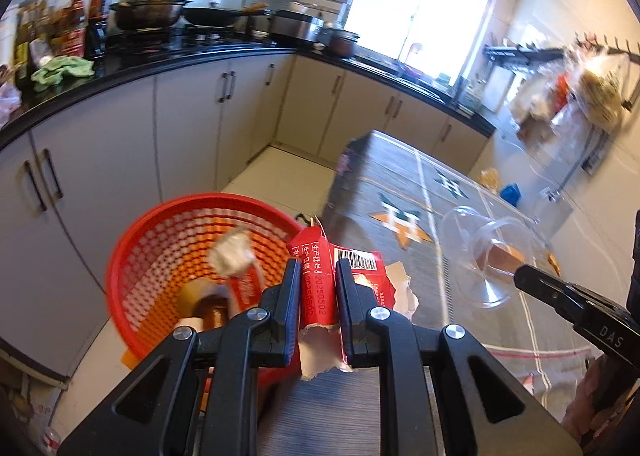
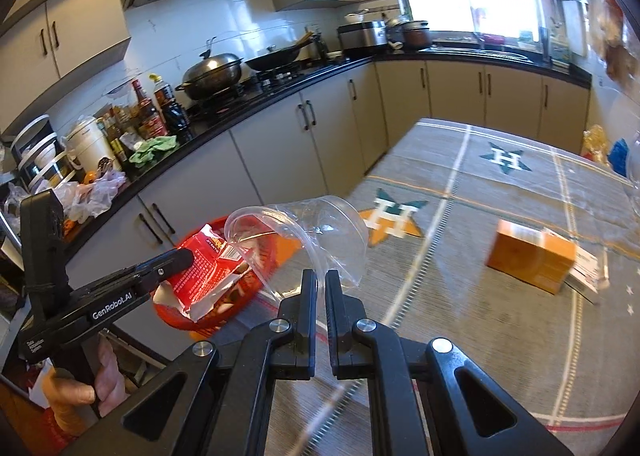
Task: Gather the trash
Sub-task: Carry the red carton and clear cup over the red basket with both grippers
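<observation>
My left gripper (image 1: 318, 270) is shut on a torn red wrapper (image 1: 316, 288) and holds it at the table's left edge, beside the red mesh basket (image 1: 132, 256) on the floor. The basket holds a crumpled white wad (image 1: 232, 256) and other scraps. My right gripper (image 2: 321, 280) is shut on the rim of a clear plastic cup (image 2: 320, 228), held tilted above the table. The cup also shows in the left wrist view (image 1: 488, 256). The left gripper with the wrapper (image 2: 204, 272) shows in the right wrist view, over the basket (image 2: 264, 268).
An orange box (image 2: 532, 260) lies on the patterned tablecloth (image 2: 460, 316) to the right. A kitchen counter (image 1: 160, 60) with pots, bottles and a green cloth runs along the left and back. Bags hang on the right wall (image 1: 576, 96).
</observation>
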Action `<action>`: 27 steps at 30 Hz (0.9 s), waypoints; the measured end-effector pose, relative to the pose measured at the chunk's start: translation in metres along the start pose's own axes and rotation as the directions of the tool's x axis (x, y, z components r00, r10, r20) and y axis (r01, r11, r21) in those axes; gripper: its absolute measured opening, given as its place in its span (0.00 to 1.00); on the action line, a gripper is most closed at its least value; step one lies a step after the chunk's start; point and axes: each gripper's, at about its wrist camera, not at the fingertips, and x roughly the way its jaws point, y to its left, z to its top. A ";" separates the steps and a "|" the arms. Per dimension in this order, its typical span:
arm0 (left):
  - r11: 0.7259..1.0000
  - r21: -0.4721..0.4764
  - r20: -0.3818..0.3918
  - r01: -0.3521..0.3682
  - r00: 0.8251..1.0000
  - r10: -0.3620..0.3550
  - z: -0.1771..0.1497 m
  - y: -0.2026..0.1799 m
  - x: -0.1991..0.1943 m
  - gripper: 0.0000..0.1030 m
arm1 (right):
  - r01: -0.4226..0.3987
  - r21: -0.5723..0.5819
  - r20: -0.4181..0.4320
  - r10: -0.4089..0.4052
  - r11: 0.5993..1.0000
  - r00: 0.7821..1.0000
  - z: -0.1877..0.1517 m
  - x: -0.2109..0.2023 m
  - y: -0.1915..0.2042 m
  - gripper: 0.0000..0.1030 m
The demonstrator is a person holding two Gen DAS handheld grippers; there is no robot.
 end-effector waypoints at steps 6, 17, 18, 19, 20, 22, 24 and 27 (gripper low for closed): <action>0.998 -0.053 0.015 -0.043 0.999 0.043 0.005 0.033 -0.005 0.16 | -0.044 -0.019 -0.016 0.044 0.999 0.999 0.009 0.016 0.023 0.05; 0.991 -0.094 0.006 -0.098 0.995 0.099 0.001 0.065 -0.003 0.16 | -0.104 -0.044 -0.060 0.102 0.994 0.993 0.016 0.045 0.054 0.05; 0.990 -0.094 0.004 -0.102 0.995 0.103 0.000 0.066 -0.002 0.16 | -0.110 -0.043 -0.066 0.107 0.993 0.992 0.016 0.048 0.056 0.05; 0.990 -0.096 0.001 -0.107 0.994 0.107 -0.001 0.068 -0.001 0.16 | -0.115 -0.043 -0.072 0.111 0.992 0.991 0.017 0.052 0.057 0.05; 0.989 -0.098 -0.002 -0.109 0.994 0.110 -0.002 0.069 0.000 0.16 | -0.117 -0.044 -0.077 0.114 0.992 0.990 0.017 0.054 0.059 0.05; 0.988 -0.099 -0.007 -0.116 0.993 0.116 -0.003 0.072 0.003 0.16 | -0.122 -0.043 -0.089 0.118 0.992 0.989 0.016 0.060 0.062 0.06; 0.987 -0.103 -0.012 -0.121 0.993 0.120 -0.004 0.077 0.005 0.16 | -0.127 -0.041 -0.099 0.122 0.991 0.988 0.016 0.065 0.065 0.05; 0.986 -0.109 -0.018 -0.124 0.992 0.123 -0.005 0.082 0.008 0.16 | -0.130 -0.040 -0.113 0.124 0.991 0.986 0.016 0.073 0.069 0.05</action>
